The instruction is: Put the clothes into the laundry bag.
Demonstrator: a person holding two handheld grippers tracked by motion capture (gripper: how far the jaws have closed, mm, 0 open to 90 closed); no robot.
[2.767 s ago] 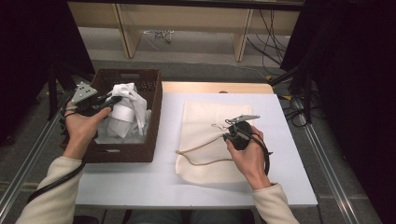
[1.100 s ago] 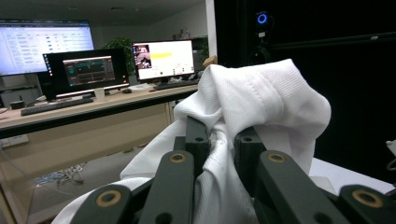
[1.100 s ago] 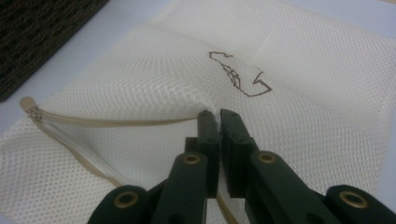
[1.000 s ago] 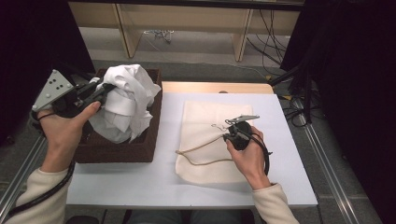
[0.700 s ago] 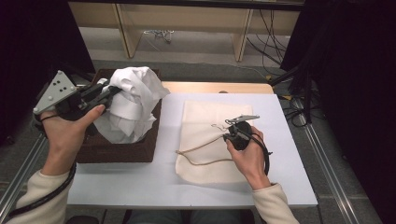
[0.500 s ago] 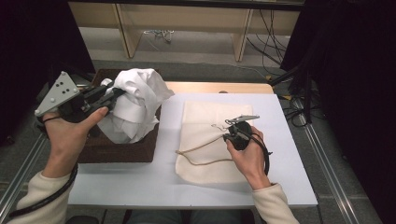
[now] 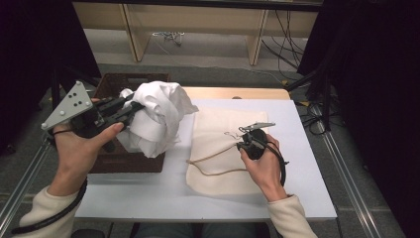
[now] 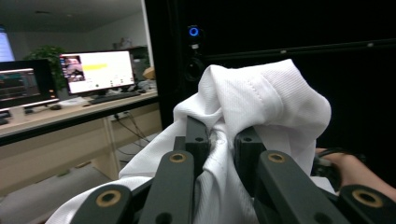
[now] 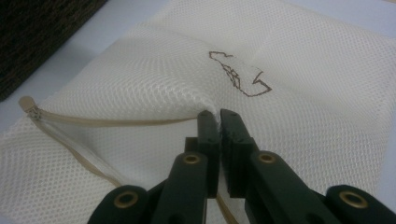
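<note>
A crumpled white garment [image 7: 156,116] hangs in the air above the right rim of a dark brown basket [image 7: 124,158]. My left gripper [image 7: 130,110] is shut on a fold of the garment [image 8: 261,112], which bulges over its black jaws. A cream mesh laundry bag [image 7: 225,144] lies flat on the white table [image 7: 148,193], its tan zipper edge curling open at the left. My right gripper [image 7: 243,145] is shut on the bag's upper layer near the opening. In the right gripper view the mesh bag [image 9: 140,93] is pinched and lifted at my right gripper [image 9: 218,115].
The basket stands at the table's left end. A wooden strip [image 7: 237,92] runs along the table's far edge. Beyond it stand wooden shelf legs [image 7: 130,25] and cables on the floor [image 7: 292,44]. Metal rails [image 7: 346,183] flank the table. Monitors on a desk [image 8: 98,72] appear in the left gripper view.
My left gripper has lifted the white garment out of the basket and carried it rightward toward the mesh bag. My right gripper has stayed pinching the bag.
</note>
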